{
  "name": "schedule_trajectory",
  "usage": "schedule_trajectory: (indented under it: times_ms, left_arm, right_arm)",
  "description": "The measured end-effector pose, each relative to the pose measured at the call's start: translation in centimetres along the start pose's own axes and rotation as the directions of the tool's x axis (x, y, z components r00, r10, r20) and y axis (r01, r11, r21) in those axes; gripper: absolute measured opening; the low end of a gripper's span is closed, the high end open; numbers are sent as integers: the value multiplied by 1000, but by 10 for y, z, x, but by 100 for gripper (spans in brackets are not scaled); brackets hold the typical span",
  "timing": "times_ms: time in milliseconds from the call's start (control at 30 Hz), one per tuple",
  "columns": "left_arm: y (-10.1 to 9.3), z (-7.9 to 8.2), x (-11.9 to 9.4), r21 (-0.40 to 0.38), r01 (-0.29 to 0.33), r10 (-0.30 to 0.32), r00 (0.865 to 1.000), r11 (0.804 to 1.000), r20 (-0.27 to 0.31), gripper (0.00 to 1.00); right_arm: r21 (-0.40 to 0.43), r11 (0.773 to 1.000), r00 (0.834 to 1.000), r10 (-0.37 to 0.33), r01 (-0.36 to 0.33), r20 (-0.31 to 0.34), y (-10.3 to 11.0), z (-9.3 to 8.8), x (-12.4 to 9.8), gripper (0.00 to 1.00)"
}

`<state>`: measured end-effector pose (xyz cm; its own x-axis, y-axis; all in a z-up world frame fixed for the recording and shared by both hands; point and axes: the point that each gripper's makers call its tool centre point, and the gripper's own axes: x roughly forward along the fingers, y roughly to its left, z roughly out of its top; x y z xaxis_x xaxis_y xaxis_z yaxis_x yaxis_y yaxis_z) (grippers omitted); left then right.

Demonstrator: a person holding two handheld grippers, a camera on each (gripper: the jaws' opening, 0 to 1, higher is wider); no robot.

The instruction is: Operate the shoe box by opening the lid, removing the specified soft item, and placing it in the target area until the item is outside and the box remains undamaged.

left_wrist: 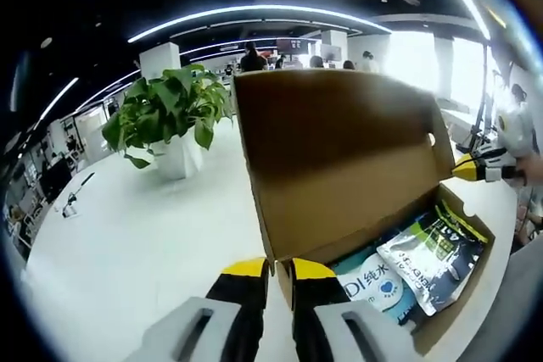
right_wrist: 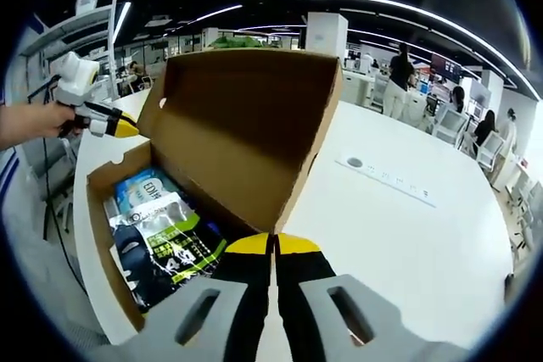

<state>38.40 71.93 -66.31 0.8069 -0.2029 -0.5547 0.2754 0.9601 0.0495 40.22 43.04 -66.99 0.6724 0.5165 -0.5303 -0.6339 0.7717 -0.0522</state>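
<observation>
A brown cardboard shoe box stands on a white table with its lid (left_wrist: 339, 142) (right_wrist: 246, 125) raised upright. Inside lie a blue-and-white soft pack (left_wrist: 373, 281) (right_wrist: 144, 188) and a grey, black and green pouch (left_wrist: 433, 256) (right_wrist: 165, 243). My left gripper (left_wrist: 278, 267) is shut on the lid's edge at the near corner of the box. It also shows at the far end of the lid (right_wrist: 119, 127), held by a hand (right_wrist: 30, 125). My right gripper (right_wrist: 273, 243) pinches the lid's edge at the opposite corner, and its yellow tip (left_wrist: 471, 167) sits beside the lid's side flap.
A leafy plant (left_wrist: 170, 112) in a white pot stands on the white table (left_wrist: 127, 243) to the left of the box. A white power strip (right_wrist: 386, 177) lies on the tabletop (right_wrist: 407, 243). The box's front wall (right_wrist: 102, 235) is near the table's edge. People stand behind.
</observation>
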Motion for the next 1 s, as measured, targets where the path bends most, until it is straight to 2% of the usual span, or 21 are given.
schedule_trajectory:
  times_ms: [200, 267, 1000]
  left_arm:
    - [1, 3, 2, 12, -10, 10, 1000, 1000, 1, 3]
    - [3, 4, 3, 42, -18, 18, 1000, 999, 3, 2]
    - [7, 13, 20, 18, -9, 9, 1000, 1000, 7, 1]
  right_arm:
    - [-3, 1000, 1000, 5, -5, -4, 0, 2, 1, 0]
    - [3, 1000, 1000, 8, -8, -6, 2, 2, 0, 0]
    - [7, 1000, 1000, 7, -7, -5, -5, 5, 7, 0]
